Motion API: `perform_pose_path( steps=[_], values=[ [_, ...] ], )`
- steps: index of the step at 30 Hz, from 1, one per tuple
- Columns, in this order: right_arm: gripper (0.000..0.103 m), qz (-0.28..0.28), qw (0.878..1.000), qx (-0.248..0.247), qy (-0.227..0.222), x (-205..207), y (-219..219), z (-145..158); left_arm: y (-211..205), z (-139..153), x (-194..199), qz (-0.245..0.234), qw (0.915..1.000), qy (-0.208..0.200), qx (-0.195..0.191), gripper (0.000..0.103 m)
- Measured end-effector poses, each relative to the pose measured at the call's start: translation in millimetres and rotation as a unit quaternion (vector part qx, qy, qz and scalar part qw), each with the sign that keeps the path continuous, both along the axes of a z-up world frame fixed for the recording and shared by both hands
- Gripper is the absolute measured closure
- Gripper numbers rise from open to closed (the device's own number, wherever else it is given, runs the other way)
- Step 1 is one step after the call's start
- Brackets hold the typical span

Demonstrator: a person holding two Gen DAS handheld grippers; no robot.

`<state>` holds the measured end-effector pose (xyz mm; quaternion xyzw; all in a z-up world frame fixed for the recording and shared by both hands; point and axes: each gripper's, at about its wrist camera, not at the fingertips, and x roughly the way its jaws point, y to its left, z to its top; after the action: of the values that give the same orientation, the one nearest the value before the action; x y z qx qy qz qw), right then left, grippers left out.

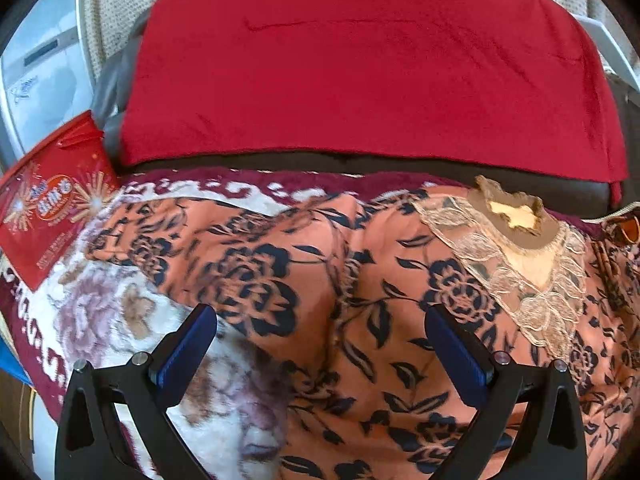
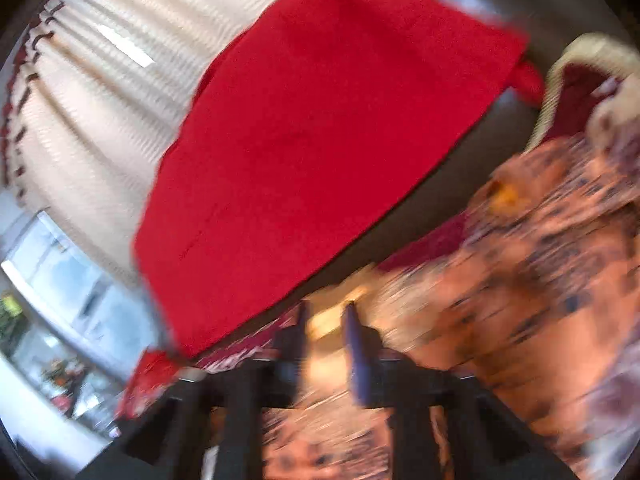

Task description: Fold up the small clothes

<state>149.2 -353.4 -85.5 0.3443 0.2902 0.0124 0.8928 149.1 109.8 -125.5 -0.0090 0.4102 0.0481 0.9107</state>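
The orange flowered top [image 1: 360,280] lies spread out right under and in front of the left tongs [image 1: 320,312]. It has dark blue flowers and leaves all over it. Its lace collar [image 1: 520,280] is ahead of the left tongs and off to the right, with the neck hole facing up. The left tongs are wide apart with nothing in them, and they hang just over the cloth. The left blue pad [image 1: 184,356] sits over the edge of the top, and the right one is over its middle. The right tongs [image 2: 326,308] are at the near edge of the same top. That picture is very blurry. The two fingers look close together with something pale between them, but I cannot tell if they are pinching it. Under the top is a fuzzy flowered blanket [image 1: 120,312], which shows to the left of the left tongs. Farther left lies a red packet [image 1: 48,208]. Beyond the top, past both tongs, a big red cloth [image 1: 360,72] lies flat. A cream curtain [image 2: 100,100] hangs behind it.
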Motion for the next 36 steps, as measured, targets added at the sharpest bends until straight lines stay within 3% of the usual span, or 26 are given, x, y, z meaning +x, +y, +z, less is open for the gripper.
perform_pose_path(
  steps=[1,2,5,9,12,14,17,20,22,23,24,25,27,31,34,36],
  values=[
    [0.000,-0.024,1.000,-0.004,-0.003,-4,-11,-1,-4,-2,1,-0.005,1.0000,0.004,-0.003,0.000],
    [0.000,-0.052,0.999,-0.001,-0.014,-7,-30,-5,-10,-5,2,-0.010,0.9999,0.010,-0.003,0.000],
    [0.002,-0.063,0.998,0.022,0.003,10,-62,-17,-35,-18,9,-0.036,0.9986,0.037,0.015,0.000],
    [0.003,-0.054,0.998,-0.011,0.019,35,-66,-23,-64,-38,11,-0.066,0.9943,0.059,0.060,0.000],
    [0.011,-0.039,0.998,0.023,0.040,62,-76,-37,-70,-42,11,-0.069,0.9934,0.052,0.076,0.000],
    [0.013,-0.061,0.995,0.054,0.049,73,-87,-48,-73,-42,9,-0.070,0.9933,0.046,0.080,0.000],
    [0.015,-0.080,0.989,0.107,0.070,89,-103,-68,-70,-46,7,-0.065,0.9950,0.045,0.060,0.000],
    [0.041,-0.096,0.980,0.123,0.123,104,-114,-97,-58,-51,6,-0.054,0.9976,0.041,0.015,0.000],
    [0.075,-0.119,0.972,0.122,0.160,108,-121,-119,-52,-54,7,-0.056,0.9973,0.047,-0.001,0.000],
    [0.079,-0.127,0.970,0.131,0.163,105,-124,-127,-51,-54,7,-0.058,0.9972,0.049,-0.001,0.000],
    [0.092,-0.132,0.967,0.150,0.160,99,-129,-134,-52,-54,7,-0.059,0.9970,0.049,0.000,0.000],
    [0.096,-0.135,0.966,0.158,0.155,96,-131,-135,-53,-54,7,-0.060,0.9970,0.050,0.001,0.000],
    [0.097,-0.130,0.970,0.166,0.120,86,-132,-126,-54,-55,7,-0.060,0.9968,0.052,-0.001,0.000],
    [0.097,-0.081,0.986,0.145,0.007,58,-108,-73,-51,-56,4,-0.064,0.9963,0.055,-0.018,0.000],
    [0.097,-0.021,0.988,0.142,-0.064,39,-74,-32,-45,-50,8,-0.079,0.9934,0.079,-0.026,0.000],
    [0.097,0.018,0.985,0.147,-0.091,38,-43,-14,-35,-39,6,-0.073,0.9945,0.068,-0.033,0.000]
  ],
)
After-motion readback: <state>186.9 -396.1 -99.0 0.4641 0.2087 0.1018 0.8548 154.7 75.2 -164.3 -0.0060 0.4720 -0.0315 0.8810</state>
